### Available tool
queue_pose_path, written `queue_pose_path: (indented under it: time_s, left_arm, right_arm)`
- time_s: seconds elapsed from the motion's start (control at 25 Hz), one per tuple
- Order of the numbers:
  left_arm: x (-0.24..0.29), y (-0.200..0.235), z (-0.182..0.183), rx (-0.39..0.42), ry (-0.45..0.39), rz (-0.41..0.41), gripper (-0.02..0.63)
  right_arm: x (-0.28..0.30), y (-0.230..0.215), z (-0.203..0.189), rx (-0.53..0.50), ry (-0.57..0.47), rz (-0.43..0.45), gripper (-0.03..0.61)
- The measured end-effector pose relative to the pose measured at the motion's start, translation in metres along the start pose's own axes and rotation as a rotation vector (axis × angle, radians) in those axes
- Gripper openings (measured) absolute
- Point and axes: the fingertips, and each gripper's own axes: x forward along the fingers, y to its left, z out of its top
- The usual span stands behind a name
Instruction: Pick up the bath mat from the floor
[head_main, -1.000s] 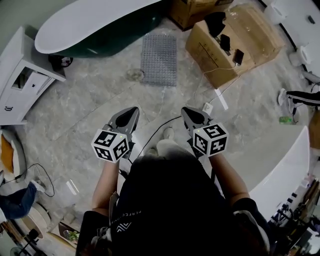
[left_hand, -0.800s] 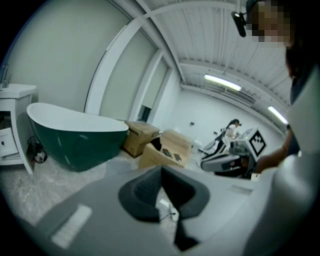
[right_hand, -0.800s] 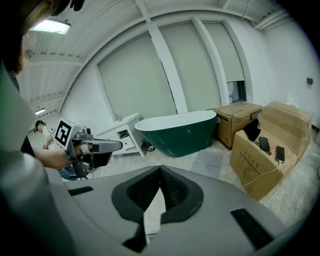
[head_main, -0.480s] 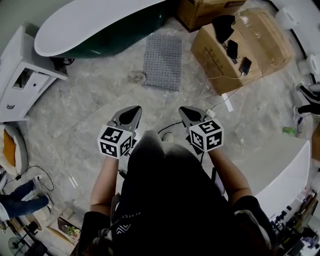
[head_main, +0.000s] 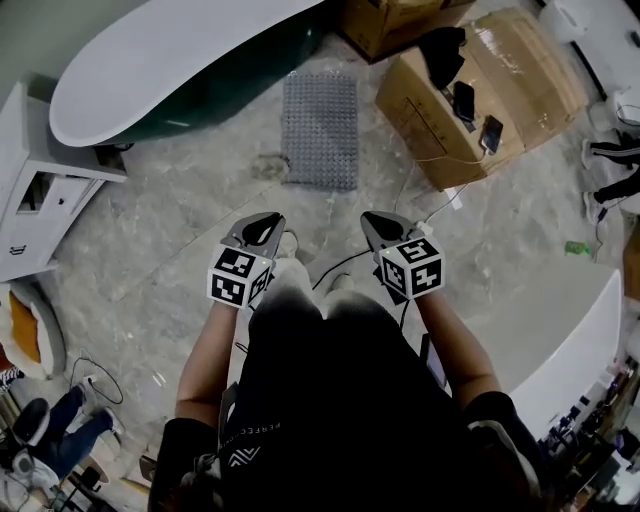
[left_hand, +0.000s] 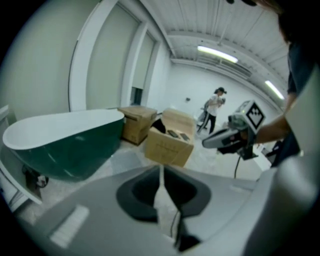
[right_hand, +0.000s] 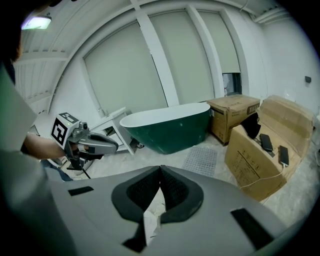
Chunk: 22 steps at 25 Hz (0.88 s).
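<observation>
The grey bath mat (head_main: 320, 130) lies flat on the marble floor beside the green bathtub (head_main: 170, 60); the right gripper view shows the mat (right_hand: 201, 160) ahead of the jaws. Both grippers hang in the air in front of the person's body, well short of the mat. On my left gripper (head_main: 267, 220) the jaws are opening, with a thin slit between them and nothing in it. My right gripper (head_main: 373, 220) is shut and empty. In each gripper view the other gripper shows out to the side.
Open cardboard boxes (head_main: 480, 90) with phones and dark cloth on top stand right of the mat. A white cabinet (head_main: 40, 200) is at the left. A black cable (head_main: 340, 265) runs over the floor under the grippers. A white curved counter (head_main: 570, 340) lies at the right.
The person and both grippers have come a little nearer the mat. The grippers stay side by side at the same height. Someone's legs at the lower left have shifted.
</observation>
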Motion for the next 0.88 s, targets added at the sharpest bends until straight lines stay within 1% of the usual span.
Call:
queue_pose_path:
  time_s: [0.36, 0.48, 0.64, 0.76, 0.88]
  left_arm:
    - [0.028, 0.06, -0.005, 0.159, 0.123, -0.117, 0.074]
    - [0.039, 0.076, -0.01, 0.185, 0.152, -0.162, 0.08]
    - [0.049, 0.097, -0.014, 0.2, 0.186, -0.213, 0.081]
    - [0.06, 0.103, -0.015, 0.212, 0.209, -0.235, 0.083]
    - [0.072, 0.101, -0.015, 0.246, 0.216, -0.239, 0.084]
  right_arm:
    - [0.069, 0.007, 0.022, 0.099, 0.049, -0.032, -0.002]
    - [0.084, 0.007, 0.023, 0.115, 0.072, -0.058, -0.002]
    - [0.098, 0.004, 0.025, 0.13, 0.088, -0.092, -0.002]
    - [0.105, -0.001, 0.025, 0.126, 0.09, -0.1, -0.002]
    - [0.112, -0.013, 0.022, 0.131, 0.101, -0.1, -0.002]
